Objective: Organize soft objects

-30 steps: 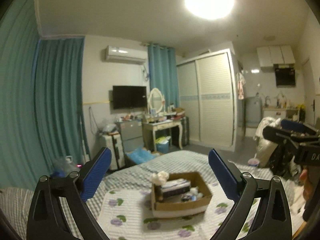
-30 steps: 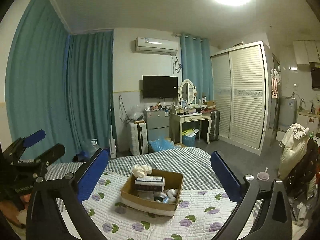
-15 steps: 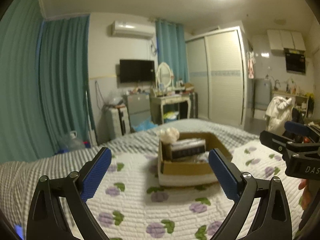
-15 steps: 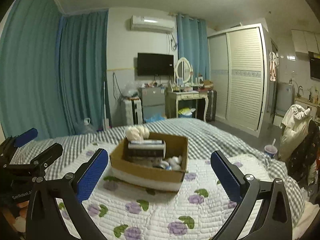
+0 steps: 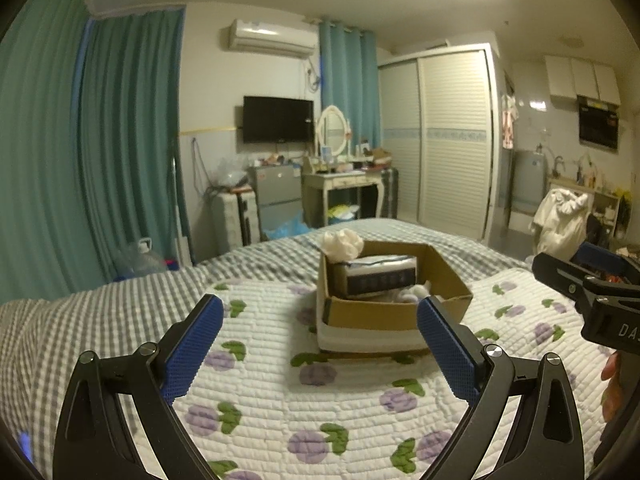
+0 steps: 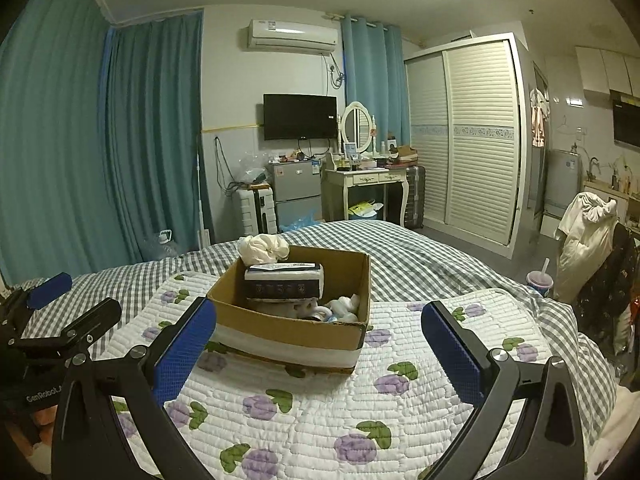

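Observation:
A cardboard box (image 5: 384, 314) (image 6: 280, 326) stands on the floral quilt (image 5: 280, 408) (image 6: 400, 420) on the bed. It holds a dark tissue pack (image 5: 380, 274) (image 6: 285, 282), a cream cloth bundle (image 5: 343, 243) (image 6: 262, 249) at its far left corner, and small white soft items (image 6: 344, 305). My left gripper (image 5: 319, 350) is open and empty, a short way in front of the box. My right gripper (image 6: 319, 354) is open and empty, also just short of the box. Each gripper shows at the edge of the other's view.
A grey checked bedspread (image 5: 100, 308) lies under the quilt. Beyond the bed are teal curtains (image 6: 152, 132), a TV (image 6: 300, 117), a small fridge (image 6: 296, 192), a dressing table (image 6: 368, 178) and a white wardrobe (image 6: 468, 136). A chair with clothes (image 6: 588, 240) stands at right.
Both grippers have dropped lower and come closer to the box, which now looks larger and sits higher in both views. Both stay open.

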`<control>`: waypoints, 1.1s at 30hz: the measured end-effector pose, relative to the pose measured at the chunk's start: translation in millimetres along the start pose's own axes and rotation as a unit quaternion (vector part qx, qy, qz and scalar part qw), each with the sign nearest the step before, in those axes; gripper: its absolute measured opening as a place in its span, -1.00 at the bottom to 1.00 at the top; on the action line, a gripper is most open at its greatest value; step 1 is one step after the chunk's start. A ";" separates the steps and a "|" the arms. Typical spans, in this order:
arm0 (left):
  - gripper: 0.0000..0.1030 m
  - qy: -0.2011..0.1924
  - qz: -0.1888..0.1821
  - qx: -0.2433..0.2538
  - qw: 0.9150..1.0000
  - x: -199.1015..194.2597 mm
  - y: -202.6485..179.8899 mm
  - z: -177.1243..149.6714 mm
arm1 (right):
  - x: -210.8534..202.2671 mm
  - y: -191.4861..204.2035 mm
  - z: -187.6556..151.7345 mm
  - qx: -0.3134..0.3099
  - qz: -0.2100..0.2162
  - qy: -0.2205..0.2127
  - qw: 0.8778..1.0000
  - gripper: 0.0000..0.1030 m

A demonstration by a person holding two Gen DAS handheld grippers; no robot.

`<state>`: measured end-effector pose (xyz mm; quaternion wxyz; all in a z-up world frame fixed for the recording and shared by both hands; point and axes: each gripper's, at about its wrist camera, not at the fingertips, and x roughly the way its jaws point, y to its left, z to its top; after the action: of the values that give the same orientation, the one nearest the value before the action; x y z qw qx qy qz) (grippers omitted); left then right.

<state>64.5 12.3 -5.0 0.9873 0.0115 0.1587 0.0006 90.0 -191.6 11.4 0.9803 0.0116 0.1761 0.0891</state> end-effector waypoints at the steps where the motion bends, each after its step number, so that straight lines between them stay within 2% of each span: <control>1: 0.93 0.000 -0.001 0.000 1.000 -0.2 -0.3 -0.1 | 0.1 0.1 -0.6 -0.001 0.000 0.001 1.000 1.00; 33: 0.93 0.006 -0.009 -0.009 1.000 -1.8 1.5 -1.3 | 2.0 -0.2 -4.5 0.000 0.001 0.013 1.000 1.00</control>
<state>62.4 13.8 -5.6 0.9863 0.0012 0.1649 -0.0069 90.3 -191.5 6.5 0.9778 0.0106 0.1887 0.0907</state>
